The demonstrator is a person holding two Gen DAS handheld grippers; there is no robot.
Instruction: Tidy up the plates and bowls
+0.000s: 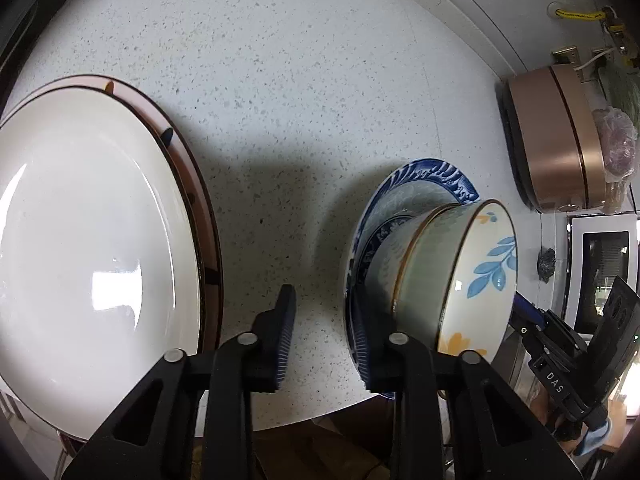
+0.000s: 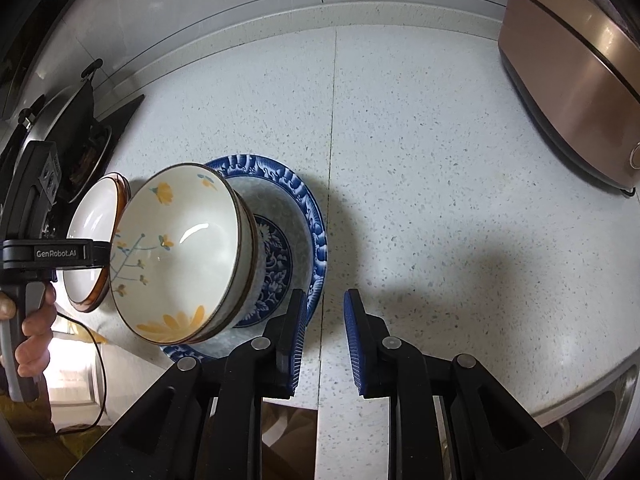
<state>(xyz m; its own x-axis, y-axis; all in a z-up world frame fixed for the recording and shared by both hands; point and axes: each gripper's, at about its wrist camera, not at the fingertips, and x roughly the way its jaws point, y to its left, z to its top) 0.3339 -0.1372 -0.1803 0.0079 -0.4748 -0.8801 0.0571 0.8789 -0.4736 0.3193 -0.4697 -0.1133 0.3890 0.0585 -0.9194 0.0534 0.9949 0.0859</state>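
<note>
A large white plate (image 1: 88, 220) lies on a brown-rimmed plate (image 1: 200, 200) at the left of the speckled counter (image 1: 280, 80). To the right, a flowered bowl (image 1: 476, 280) is nested in other bowls on a blue patterned plate (image 1: 432, 176). My left gripper (image 1: 322, 300) points down at the bare counter between the two stacks. Its jaws stand a little apart with nothing between them, and the right finger is beside the blue plate's rim. My right gripper (image 2: 325, 296) hangs just right of the blue plate (image 2: 280, 176) and flowered bowl (image 2: 180, 252). It has a narrow gap and holds nothing.
A copper-coloured cooker (image 2: 568, 80) stands at the back right. A stove with a dark pan (image 2: 60, 128) is at the far left. The counter's front edge runs just below both grippers, with a sink rim (image 2: 600, 412) at the lower right. A hand (image 2: 32, 320) holds the left gripper's handle.
</note>
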